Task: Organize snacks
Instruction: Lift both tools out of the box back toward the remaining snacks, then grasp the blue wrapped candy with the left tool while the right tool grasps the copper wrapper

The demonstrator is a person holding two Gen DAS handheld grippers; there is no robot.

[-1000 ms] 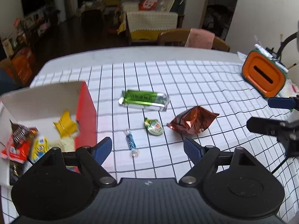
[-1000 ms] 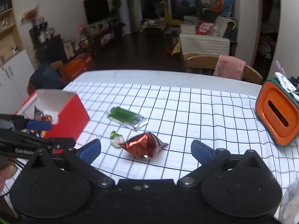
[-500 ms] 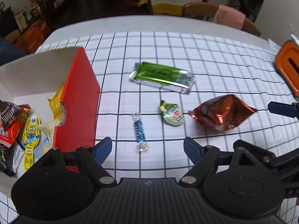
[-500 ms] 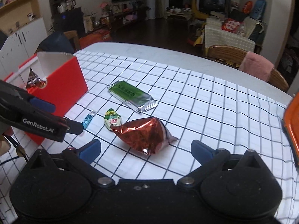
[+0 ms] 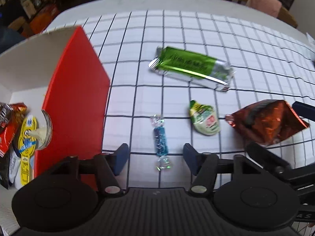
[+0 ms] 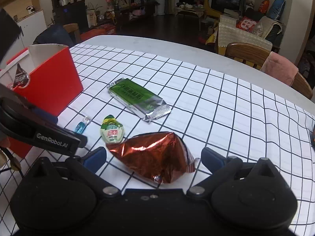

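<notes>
Left gripper [image 5: 156,158] is closing around the blue candy [image 5: 161,140], pads not yet touching it. Right gripper [image 6: 152,157] is straddling the copper foil bag [image 6: 155,158], jaws wide. Risks: the candy squirting out sideways; crinkly foil slipping; the grippers colliding beside the red box [image 5: 78,90].

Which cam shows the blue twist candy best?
Left wrist: the blue candy lies whole and unobstructed between the left gripper fingers, which are closing. In the right wrist view, only its far end shows; the left gripper's arm hides the rest.
</notes>
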